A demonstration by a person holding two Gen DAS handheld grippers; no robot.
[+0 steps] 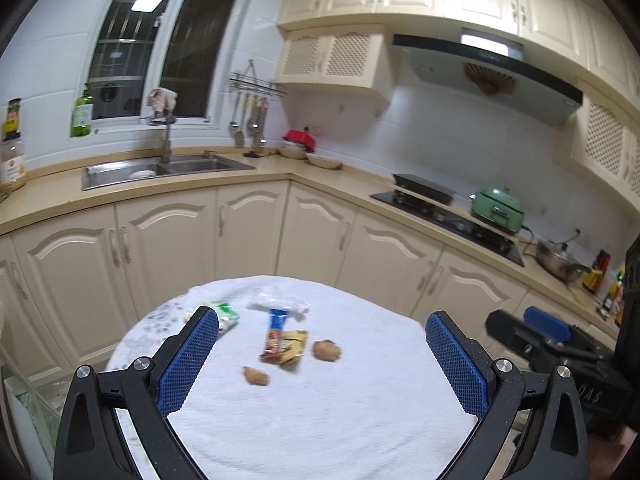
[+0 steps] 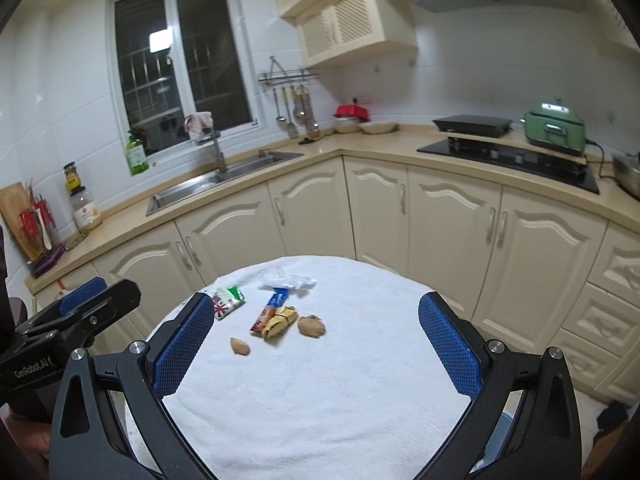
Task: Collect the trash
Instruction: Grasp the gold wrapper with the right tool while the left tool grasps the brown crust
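Around the red-and-blue snack wrapper (image 1: 274, 336) on our white-clothed table (image 1: 320, 420) lie a yellow wrapper (image 1: 294, 346) touching it, two nutshells (image 1: 326, 350) nearby, while our left gripper (image 1: 322, 332) and right gripper (image 2: 316, 316) hover spread wide, empty.

A corner kitchen: cream cabinets (image 2: 452, 220) under a beige worktop (image 2: 360, 142), white tiled walls (image 2: 460, 80), a dark window (image 2: 180, 60) reflecting a ceiling light, a steel sink (image 2: 224, 180), a range hood (image 1: 480, 68).

Steel sink (image 2: 224, 184), green appliance (image 2: 554, 126), black hob (image 2: 512, 160), cream cabinets (image 2: 376, 208).
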